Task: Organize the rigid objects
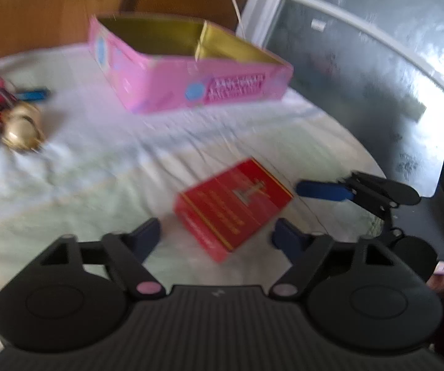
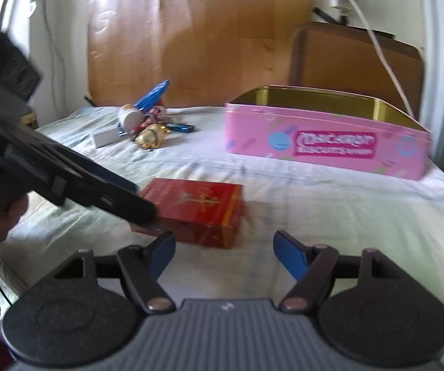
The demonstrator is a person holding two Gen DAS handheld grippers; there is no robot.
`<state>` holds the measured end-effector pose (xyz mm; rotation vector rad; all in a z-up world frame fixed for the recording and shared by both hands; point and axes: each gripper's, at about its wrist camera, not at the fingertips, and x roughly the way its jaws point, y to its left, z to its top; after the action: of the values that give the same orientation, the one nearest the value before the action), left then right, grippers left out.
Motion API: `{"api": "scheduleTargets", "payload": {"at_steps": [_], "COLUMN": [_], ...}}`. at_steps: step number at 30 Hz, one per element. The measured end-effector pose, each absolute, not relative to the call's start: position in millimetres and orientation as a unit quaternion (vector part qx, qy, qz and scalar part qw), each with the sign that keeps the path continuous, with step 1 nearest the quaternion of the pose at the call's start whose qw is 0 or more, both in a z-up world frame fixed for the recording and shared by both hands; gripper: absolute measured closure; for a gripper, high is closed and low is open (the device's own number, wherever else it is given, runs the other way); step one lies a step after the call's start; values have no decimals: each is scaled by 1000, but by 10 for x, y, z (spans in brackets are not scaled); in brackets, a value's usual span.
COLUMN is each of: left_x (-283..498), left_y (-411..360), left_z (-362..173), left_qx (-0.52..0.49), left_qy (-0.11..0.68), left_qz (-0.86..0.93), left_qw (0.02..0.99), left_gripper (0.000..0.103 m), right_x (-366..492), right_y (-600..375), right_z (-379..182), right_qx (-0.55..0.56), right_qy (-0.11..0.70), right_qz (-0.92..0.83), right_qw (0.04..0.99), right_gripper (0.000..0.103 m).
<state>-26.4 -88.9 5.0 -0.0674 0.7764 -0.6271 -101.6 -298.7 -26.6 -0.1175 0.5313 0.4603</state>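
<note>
Left wrist view: I see the red box (image 1: 232, 208) lying flat on the pale cloth (image 1: 98, 170), just ahead of my left gripper (image 1: 215, 236), whose jaws stand apart and empty. My right gripper (image 2: 223, 252) is likewise parted, gripping nothing. Farther back sits the open pink tin (image 1: 191, 71); trinkets (image 1: 8, 120) lie well left.

Soft daylight fills both views, with glare on the shiny floor (image 1: 376, 71) at the right. Motion blur smears the pink tin (image 1: 191, 71), red box (image 2: 197, 210) and bedsheet (image 2: 314, 216). Fisheye bending curves the edges.
</note>
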Motion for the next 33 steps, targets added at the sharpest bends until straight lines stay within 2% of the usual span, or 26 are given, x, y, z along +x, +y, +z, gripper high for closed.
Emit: {"api": "scheduleTargets", "payload": {"at_steps": [3, 7, 12, 16, 22, 27, 31, 33], "left_x": [-210, -133, 152, 541, 1145, 1329, 1405, 1394], "left_y": [-990, -1061, -1231, -1361, -1357, -1387, -1484, -1483], "left_z": [27, 217, 643, 776, 646, 549, 497, 498], "left_qx": [-34, -13, 0, 29, 10, -2, -1, 3], "left_qy": [365, 332, 256, 212, 237, 247, 251, 244], "left_qz": [-295, -285, -274, -253, -217, -205, -198, -181], "left_qw": [882, 899, 927, 944, 947, 947, 947, 953], "left_gripper": [40, 40, 41, 40, 40, 39, 35, 29], "right_x": [-959, -828, -502, 6, 656, 848, 912, 865], "right_y": [-2914, -2858, -2984, -2994, -2884, -2831, -2851, -2859], "right_z": [-361, -298, 39, 195, 140, 37, -18, -25], "right_qx": [-60, -74, -42, -34, -16, -12, -4, -10], "right_qy": [267, 245, 164, 137, 157, 168, 163, 149], "right_qz": [238, 219, 195, 171, 151, 145, 141, 140], "right_qw": [932, 942, 966, 975, 976, 975, 976, 979], "right_gripper": [47, 53, 53, 53, 53, 52, 38, 36]}}
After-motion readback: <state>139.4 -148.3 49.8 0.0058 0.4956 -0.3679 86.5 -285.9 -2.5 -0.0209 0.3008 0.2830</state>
